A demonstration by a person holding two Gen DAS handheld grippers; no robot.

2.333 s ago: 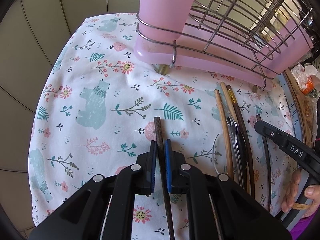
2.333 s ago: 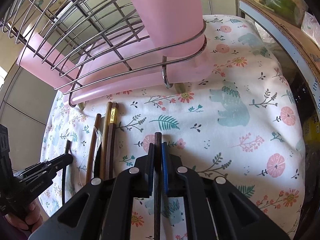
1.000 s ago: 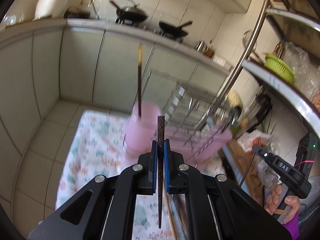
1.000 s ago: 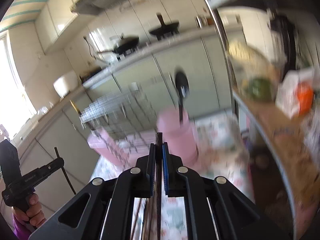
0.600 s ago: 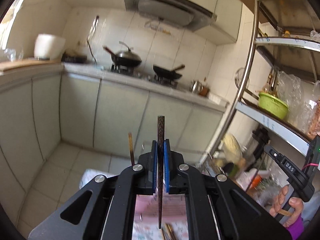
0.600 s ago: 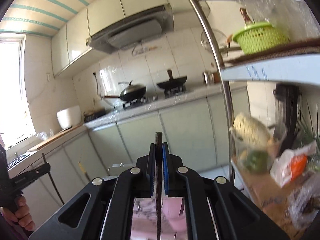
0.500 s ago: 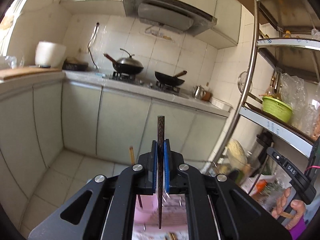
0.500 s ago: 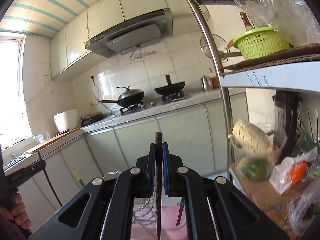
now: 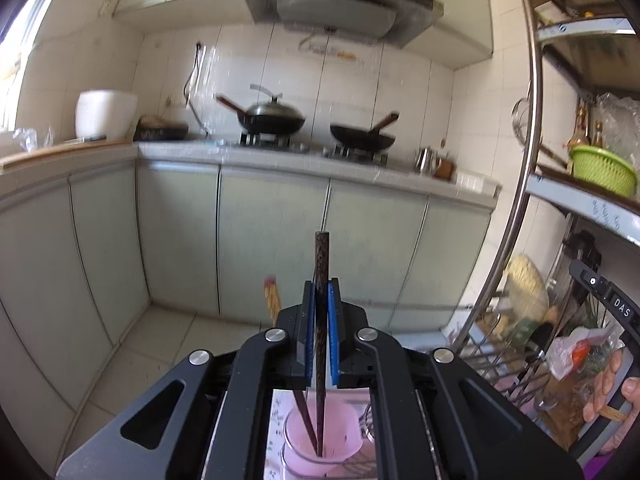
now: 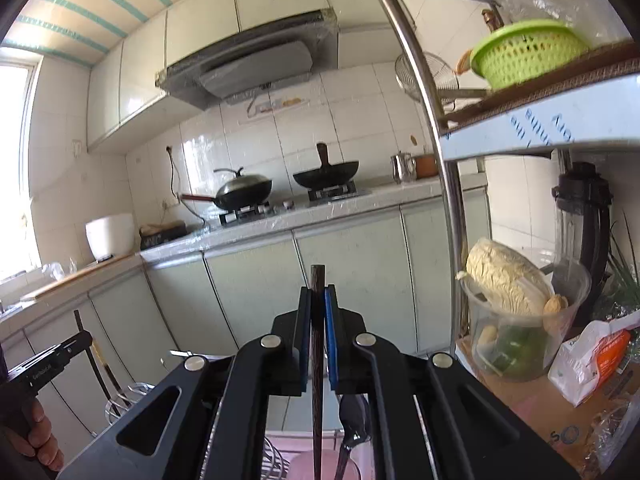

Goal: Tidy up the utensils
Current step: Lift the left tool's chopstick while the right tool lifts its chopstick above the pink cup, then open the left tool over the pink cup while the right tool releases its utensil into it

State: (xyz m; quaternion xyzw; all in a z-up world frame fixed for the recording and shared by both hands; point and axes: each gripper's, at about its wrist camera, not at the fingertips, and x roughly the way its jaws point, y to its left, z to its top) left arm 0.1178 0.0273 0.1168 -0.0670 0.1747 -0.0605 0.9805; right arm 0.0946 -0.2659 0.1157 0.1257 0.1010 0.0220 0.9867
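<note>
In the left wrist view my left gripper (image 9: 320, 285) is shut on a dark chopstick (image 9: 322, 252) held upright. Its lower end points into the pink cup (image 9: 344, 440) below. A second chopstick (image 9: 271, 298) with a yellow top leans in that cup. In the right wrist view my right gripper (image 10: 317, 290) is shut on another dark chopstick (image 10: 318, 276), upright over the pink cup (image 10: 304, 466). A black spoon (image 10: 352, 412) stands in it. Each view shows the other gripper in a hand at its edge, the right gripper (image 9: 608, 304) and the left gripper (image 10: 52, 360).
A wire dish rack (image 9: 500, 364) sits beside the cup on a floral cloth (image 9: 276, 420). A metal shelf post (image 10: 440, 160) rises on the right, with a green basket (image 10: 528, 52), a blender (image 10: 584, 216) and a tub of vegetables (image 10: 516, 312). Cabinets and a stove with woks (image 9: 272, 118) lie behind.
Both grippers have risen from the cloth with their chopsticks and turned toward level. The pink cup has come in under each of them.
</note>
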